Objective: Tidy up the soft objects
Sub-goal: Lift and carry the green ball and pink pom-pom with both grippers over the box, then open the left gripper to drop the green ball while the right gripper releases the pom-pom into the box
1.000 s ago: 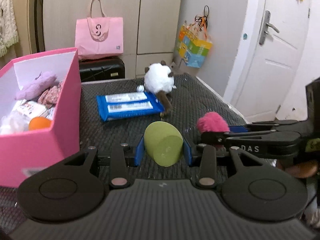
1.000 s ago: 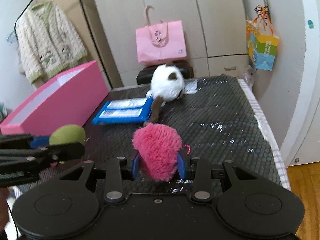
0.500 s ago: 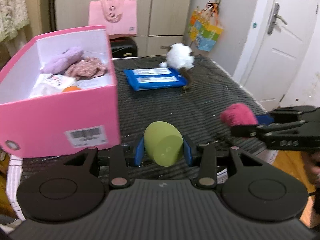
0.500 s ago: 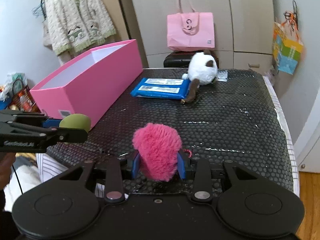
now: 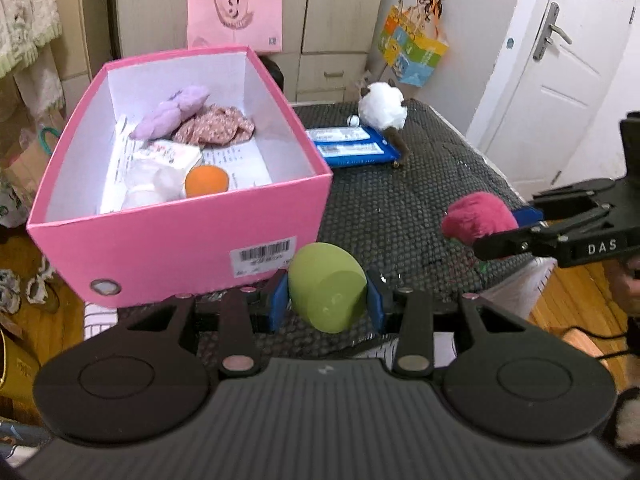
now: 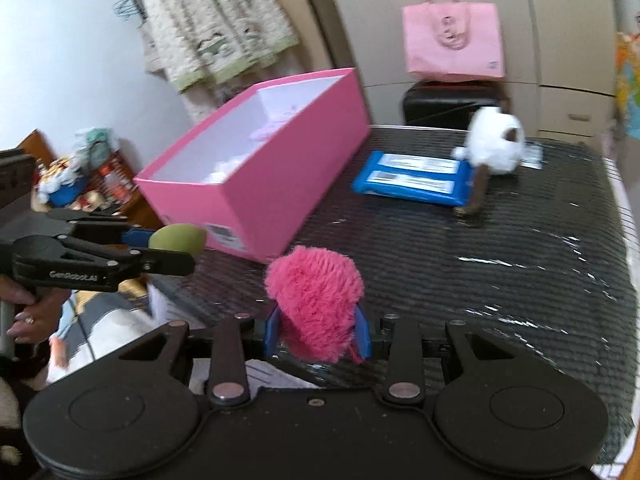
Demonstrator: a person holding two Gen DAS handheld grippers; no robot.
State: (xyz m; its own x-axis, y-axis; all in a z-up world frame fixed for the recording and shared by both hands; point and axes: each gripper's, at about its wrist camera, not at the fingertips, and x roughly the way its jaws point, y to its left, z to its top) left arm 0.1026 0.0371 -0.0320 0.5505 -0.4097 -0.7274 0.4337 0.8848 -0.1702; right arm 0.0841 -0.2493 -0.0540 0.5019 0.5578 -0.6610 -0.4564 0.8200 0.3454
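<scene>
**Both hands loaded, short of the box**

Left gripper had its fingers clamped on the green foam egg; right gripper had its fingers pinched on the pink fuzzy ball. Both items were held clear of the tabletop.

Pink box sat at the left of the tabletop, open top, already holding a lilac plush, patterned cloth and an orange ball. The egg was just in front of the box's near wall, not yet over the rim. The fuzzy ball was off to the right, well apart from the box.

To do this step well, my read:
- lift the egg past the near wall before going forward, else it clips the rim
- release over the free floor at the near right of the box, not on the orange ball
- go one hand at a time; the opening is narrow for two grippers

Pose: both grippers pitched down and forward, left aimed at the box front, right angled toward the box's near corner. White plush and blue wipes pack were left at the far end.
</scene>
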